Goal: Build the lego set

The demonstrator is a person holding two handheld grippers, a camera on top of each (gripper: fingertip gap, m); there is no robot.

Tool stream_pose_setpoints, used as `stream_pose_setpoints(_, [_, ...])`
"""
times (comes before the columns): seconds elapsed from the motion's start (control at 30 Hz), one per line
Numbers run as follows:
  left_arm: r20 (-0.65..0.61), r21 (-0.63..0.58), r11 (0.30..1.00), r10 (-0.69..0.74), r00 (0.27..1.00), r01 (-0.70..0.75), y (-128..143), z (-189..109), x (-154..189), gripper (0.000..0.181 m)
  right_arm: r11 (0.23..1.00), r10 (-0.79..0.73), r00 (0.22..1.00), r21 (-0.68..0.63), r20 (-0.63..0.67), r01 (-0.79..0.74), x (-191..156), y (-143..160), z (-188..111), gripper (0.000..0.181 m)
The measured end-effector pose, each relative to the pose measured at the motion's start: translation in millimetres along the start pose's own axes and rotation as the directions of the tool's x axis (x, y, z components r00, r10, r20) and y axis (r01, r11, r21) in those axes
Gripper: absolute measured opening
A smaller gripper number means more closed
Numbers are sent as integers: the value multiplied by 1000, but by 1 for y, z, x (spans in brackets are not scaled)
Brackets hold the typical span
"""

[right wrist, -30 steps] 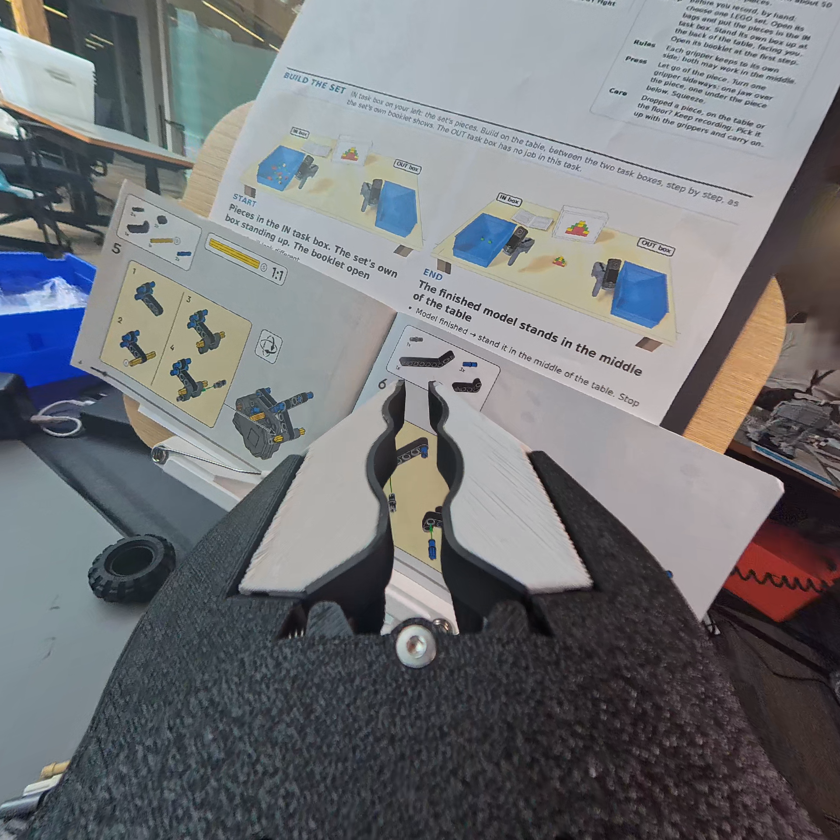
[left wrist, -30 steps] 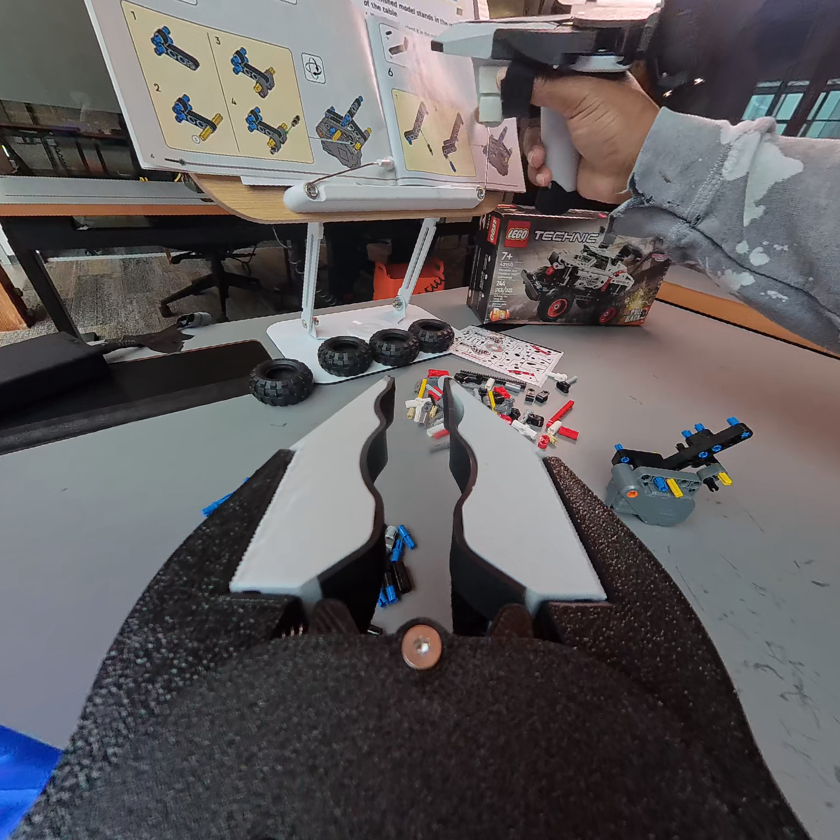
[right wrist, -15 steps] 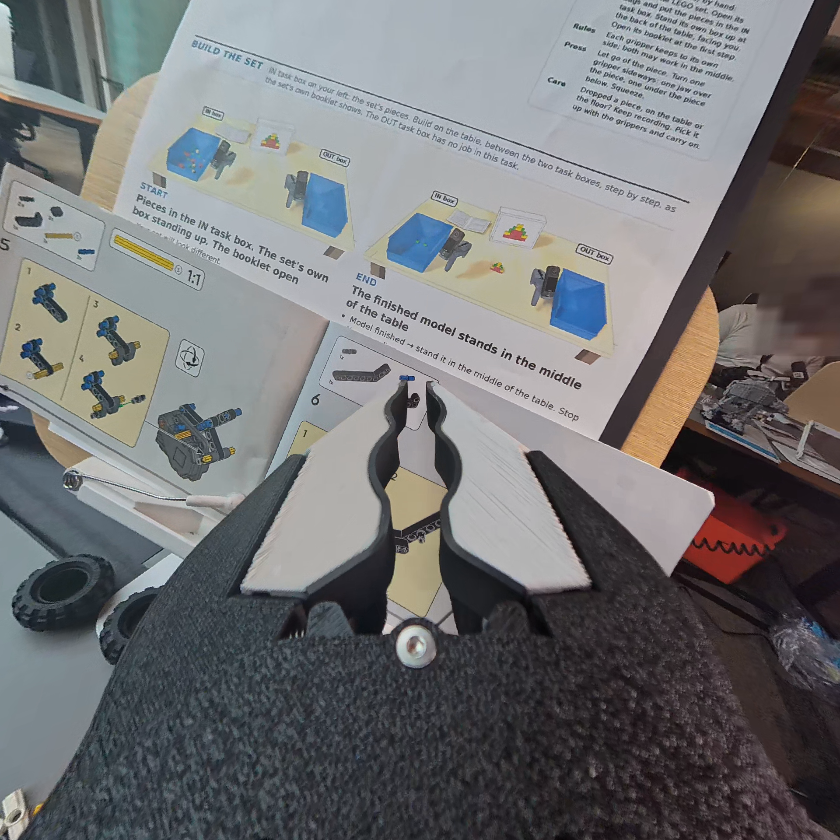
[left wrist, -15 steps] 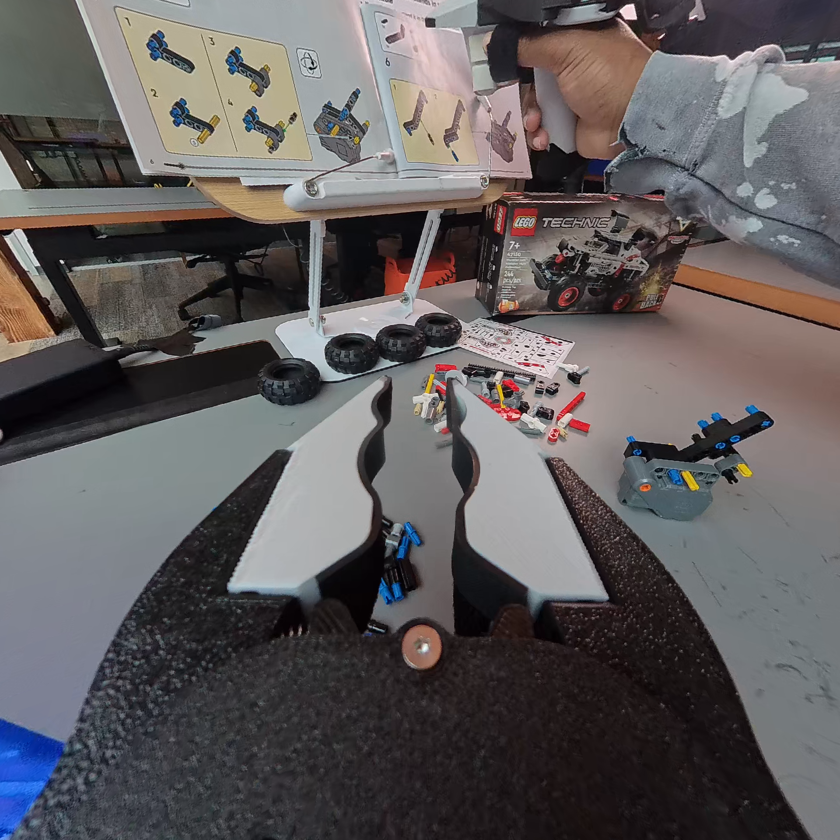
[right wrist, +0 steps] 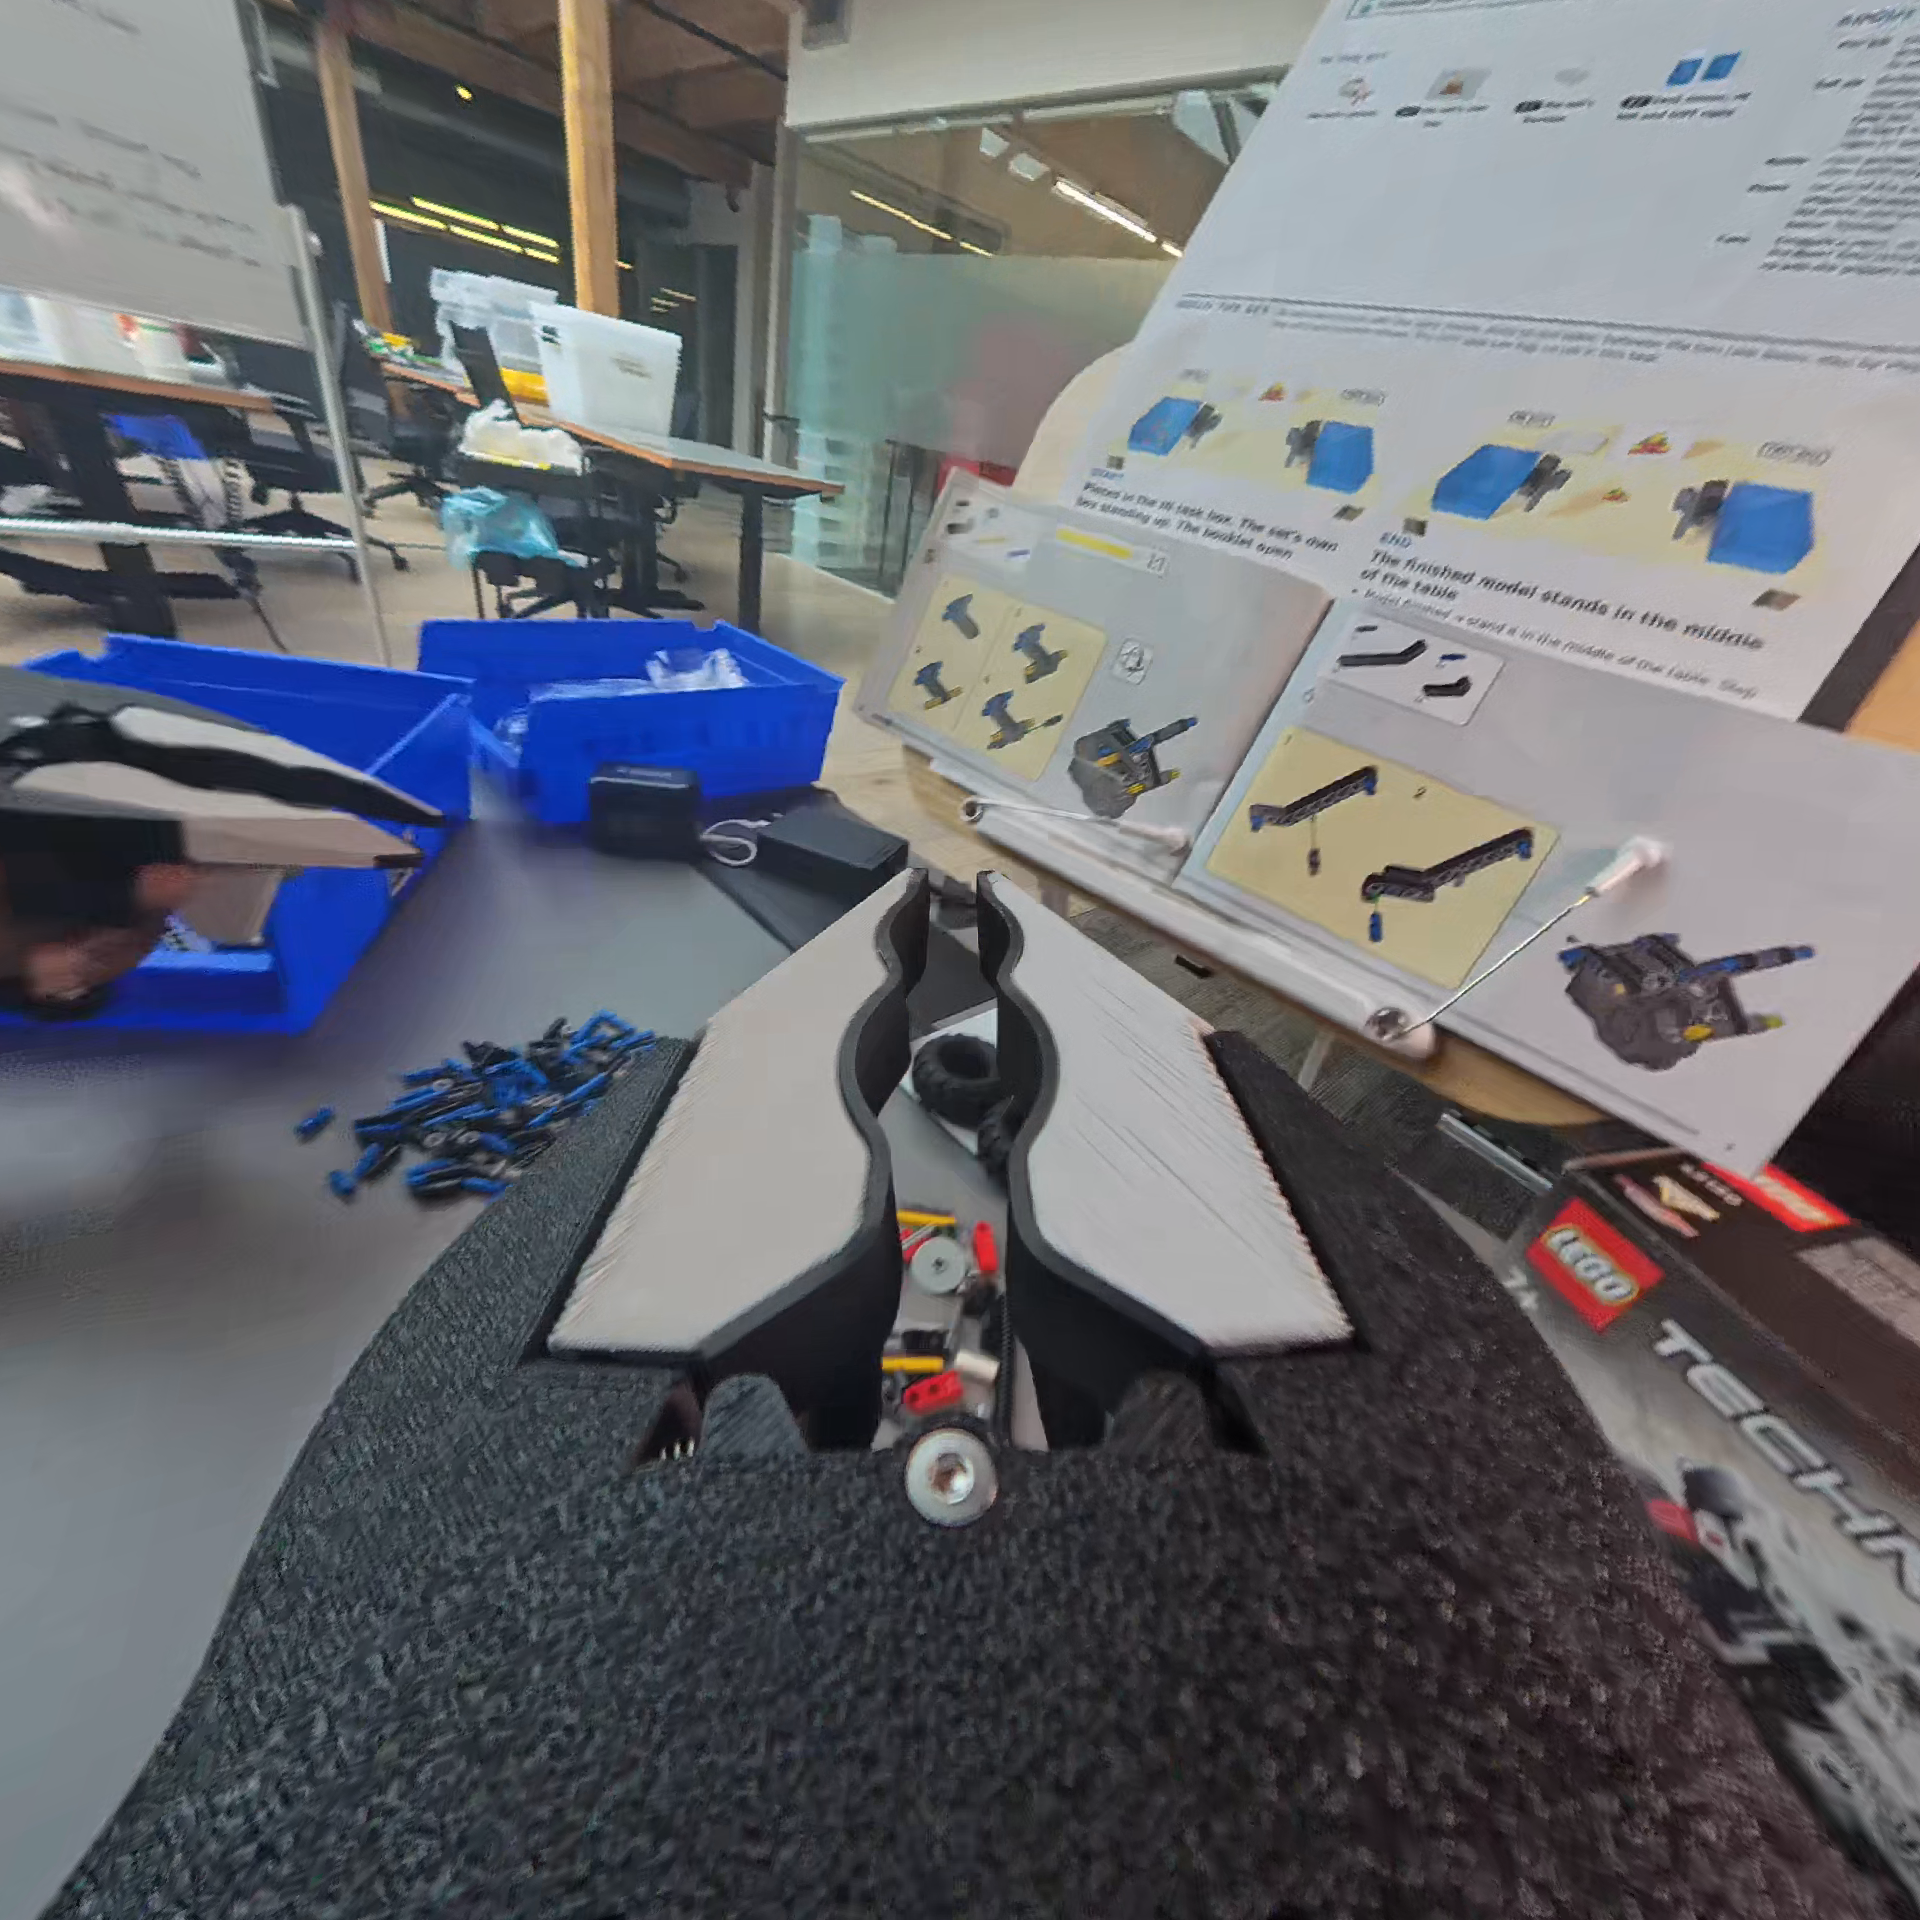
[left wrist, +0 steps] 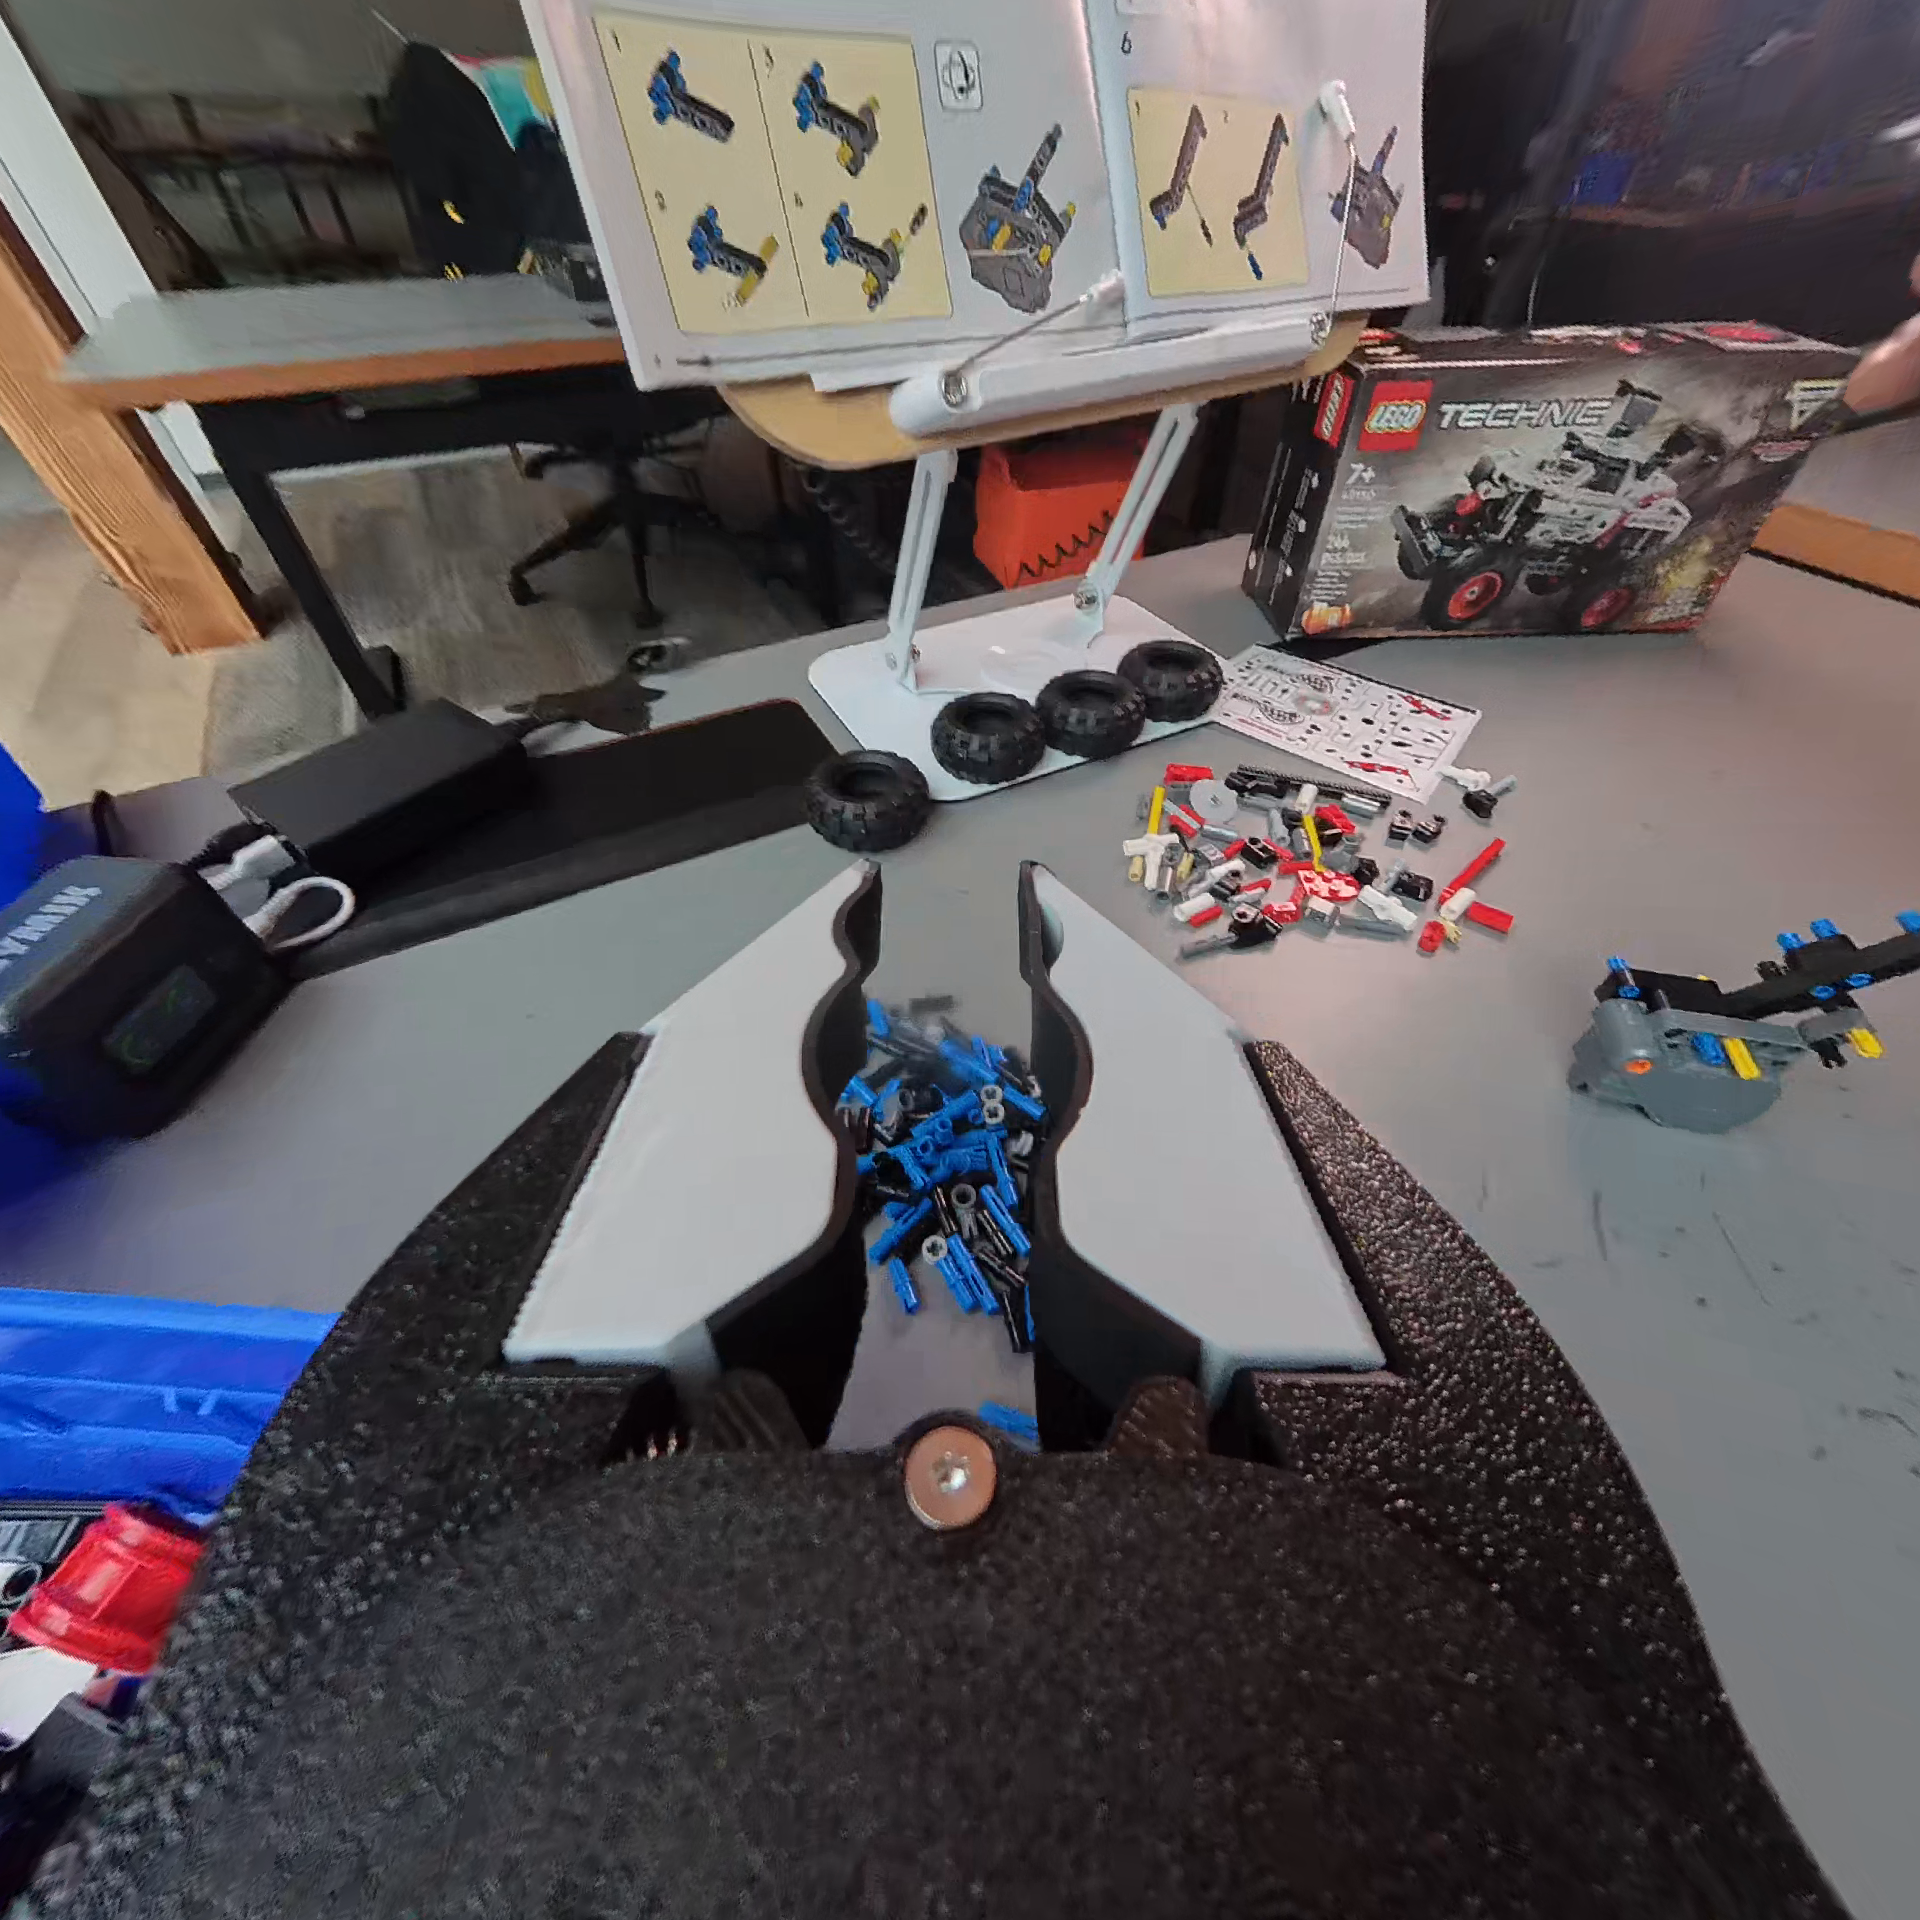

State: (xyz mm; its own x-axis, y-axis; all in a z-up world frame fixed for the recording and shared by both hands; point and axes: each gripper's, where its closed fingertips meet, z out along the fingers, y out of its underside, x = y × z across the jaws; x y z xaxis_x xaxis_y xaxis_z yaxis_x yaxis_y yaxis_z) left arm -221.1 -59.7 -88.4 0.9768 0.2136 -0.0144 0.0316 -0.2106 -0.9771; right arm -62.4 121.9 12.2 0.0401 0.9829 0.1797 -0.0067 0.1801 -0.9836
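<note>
My left gripper [left wrist: 948,883] is open and empty, low over a pile of blue and black pins [left wrist: 945,1153] that shows between its fingers. A pile of mixed small pieces [left wrist: 1309,862] lies to its right, and a part-built grey and black assembly [left wrist: 1704,1049] farther right. Several black tyres [left wrist: 987,736] sit by the booklet stand. My right gripper [right wrist: 951,883] is narrowly open and empty above the mixed pieces [right wrist: 935,1278], with one tyre [right wrist: 956,1070] ahead. The open instruction booklet [right wrist: 1351,831] stands at its right. The pin pile [right wrist: 488,1101] and my left gripper [right wrist: 208,810] show to its left.
The set's box [left wrist: 1538,478] stands at the back right beside a sticker sheet [left wrist: 1351,717]. The white stand base [left wrist: 997,655] holds the booklet [left wrist: 935,187]. A black power bank [left wrist: 125,1018] and blue bins [right wrist: 623,717] are at the left. My hands' fingertips stand some 25 centimeters from each other.
My left gripper has pulled back and now hovers over the pin pile. My right gripper has dropped from in front of the booklet to low over the mixed pieces.
</note>
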Motion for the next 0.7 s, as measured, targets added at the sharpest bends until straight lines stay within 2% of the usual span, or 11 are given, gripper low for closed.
stream_pose_setpoints(0.07, [-57,-102,994,-39,998,33,11,1,5,27,997,61,996,-43,66,-58,-40,21,-42,8])
stream_pose_setpoints(0.2, [-49,-284,956,61,997,-72,35,7,9,26,986,137,986,-107,91,-128,-97,61,-106,9])
stream_pose_setpoints(0.27, [-40,-358,927,103,994,-111,43,10,8,23,984,157,986,-90,48,-152,-107,73,-123,8])
stream_pose_setpoints(0.37, [-67,-480,860,158,985,-171,50,10,3,16,988,148,988,-45,39,-146,-113,85,-135,6])
stream_pose_setpoints(0.5, [-197,-662,673,267,943,-329,59,4,-7,12,994,84,996,-67,26,-82,-110,91,-135,6])
stream_pose_setpoints(0.6, [-375,-745,457,315,872,-486,75,2,-15,15,990,122,990,-75,63,-117,-120,96,-132,5])
stream_pose_setpoints(0.7, [-490,-796,264,249,836,-545,95,2,-23,22,992,103,991,-86,83,-96,-127,99,-130,6])
